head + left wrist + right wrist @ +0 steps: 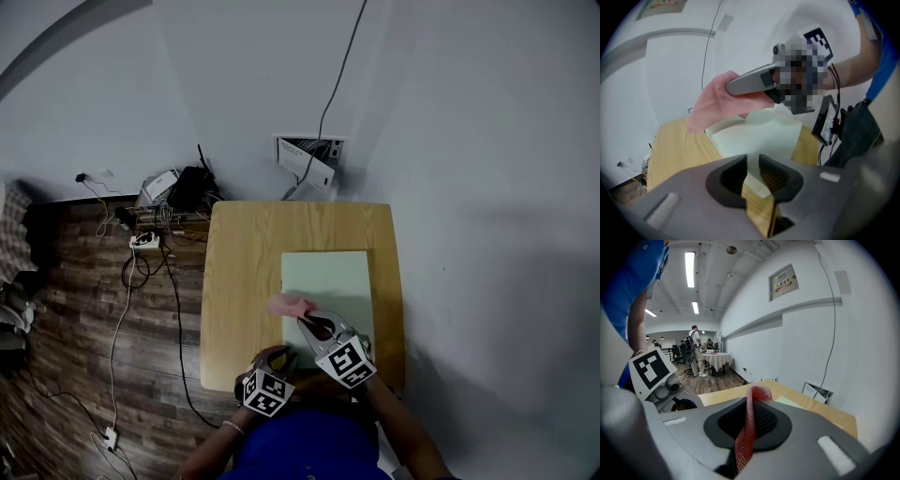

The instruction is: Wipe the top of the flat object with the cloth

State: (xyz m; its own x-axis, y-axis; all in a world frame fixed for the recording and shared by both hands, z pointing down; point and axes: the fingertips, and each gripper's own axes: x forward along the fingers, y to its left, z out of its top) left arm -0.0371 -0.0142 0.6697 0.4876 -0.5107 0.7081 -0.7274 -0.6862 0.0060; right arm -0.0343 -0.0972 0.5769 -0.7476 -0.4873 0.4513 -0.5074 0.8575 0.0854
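Looking down on a light wooden worktop [242,272] with a pale green flat rectangular board [330,281] lying on its right half. My right gripper [305,319] has its fingers clamped on a pink mesh cloth [289,306], which hangs above the board's left edge, off the surface. My left gripper [278,356] sits at the board's near left corner, fingers narrowly apart and gripping nothing. The corner shows through the gap, and I cannot tell whether they touch it. To wipe well, I judge I should lower the cloth until a broad fold lies flat on the board, then drag it in long overlapping passes from one edge to the other, pressing lightly. The board looks light and may slide, so the left gripper should brace that corner
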